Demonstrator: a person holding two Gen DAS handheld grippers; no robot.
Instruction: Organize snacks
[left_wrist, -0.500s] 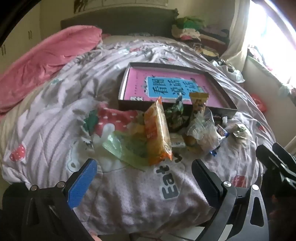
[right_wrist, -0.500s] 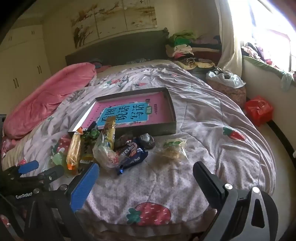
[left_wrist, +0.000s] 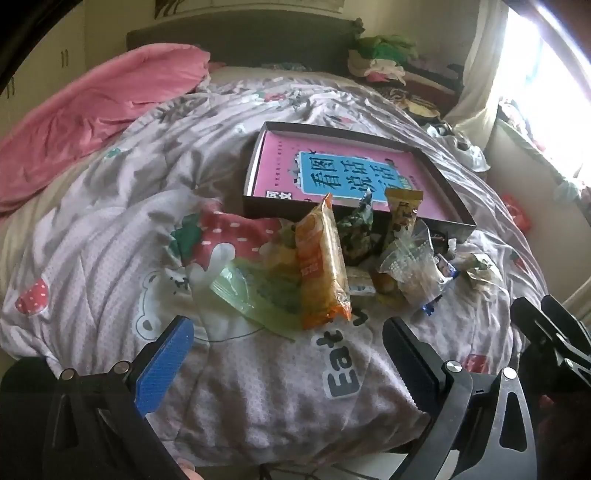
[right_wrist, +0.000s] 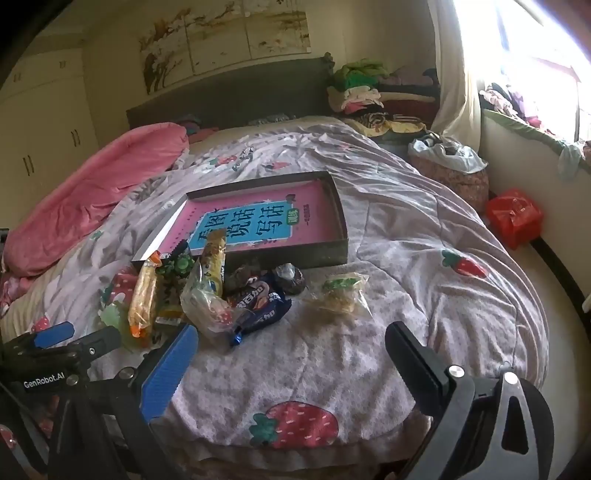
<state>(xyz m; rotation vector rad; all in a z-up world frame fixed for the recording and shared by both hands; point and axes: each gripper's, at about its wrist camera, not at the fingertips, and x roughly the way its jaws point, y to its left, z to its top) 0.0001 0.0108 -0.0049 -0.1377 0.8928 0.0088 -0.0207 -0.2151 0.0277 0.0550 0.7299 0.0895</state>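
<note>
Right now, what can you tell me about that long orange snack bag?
The orange bag is a long, narrow packet of crinkly, shiny plastic, orange with yellow patches and crimped ends. It lies on the quilt at the left of the snack pile, one end pointing up toward the box. It rests partly on a pale green bag and presses against the other snacks. It looks sealed and full. No fingers touch it.

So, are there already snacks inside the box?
No. The box holds only a pink book; the snacks lie on the blanket before it.
</note>
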